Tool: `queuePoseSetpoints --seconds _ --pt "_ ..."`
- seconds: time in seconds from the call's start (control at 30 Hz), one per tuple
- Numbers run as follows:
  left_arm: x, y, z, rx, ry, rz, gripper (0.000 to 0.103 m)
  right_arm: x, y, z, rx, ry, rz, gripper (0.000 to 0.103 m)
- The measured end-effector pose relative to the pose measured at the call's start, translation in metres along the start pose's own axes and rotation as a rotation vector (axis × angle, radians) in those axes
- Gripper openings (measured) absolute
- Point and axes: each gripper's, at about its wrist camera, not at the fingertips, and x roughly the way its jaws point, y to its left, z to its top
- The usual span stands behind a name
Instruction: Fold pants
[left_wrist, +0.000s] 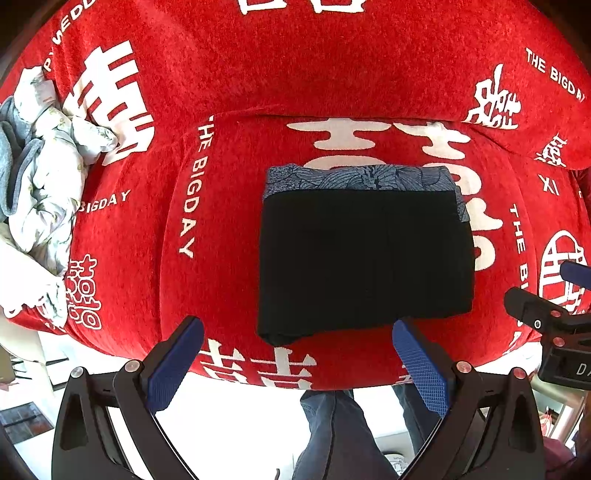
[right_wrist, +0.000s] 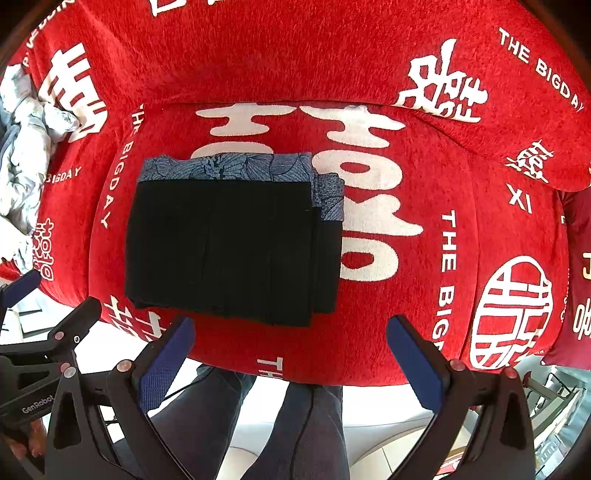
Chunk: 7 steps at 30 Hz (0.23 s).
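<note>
The black pants (left_wrist: 364, 258) lie folded into a neat rectangle on the red sofa seat (left_wrist: 221, 240), on top of a folded blue patterned garment (left_wrist: 362, 177) that shows along the far edge. In the right wrist view the pants (right_wrist: 229, 251) sit left of centre over the blue garment (right_wrist: 229, 168). My left gripper (left_wrist: 297, 328) is open and empty, just in front of the pants' near edge. My right gripper (right_wrist: 290, 326) is open and empty, near the pants' near right corner. Each gripper shows in the other's view: the right one (left_wrist: 550, 325) and the left one (right_wrist: 48, 332).
A crumpled white and grey cloth pile (left_wrist: 40, 177) lies on the sofa's left side. The sofa backrest (left_wrist: 295, 66) rises behind the pants. The person's legs (right_wrist: 280, 424) stand before the sofa's front edge over a pale floor (left_wrist: 240, 424).
</note>
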Motion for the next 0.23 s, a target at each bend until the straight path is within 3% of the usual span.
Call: queuePoseSetpoints --seconds 0.23 --pt "-0.0016 0.0 0.0005 -0.002 -0.015 -0.043 0.103 0.0001 0.0003 0.0005 -0.001 0.001 -0.001 0.103"
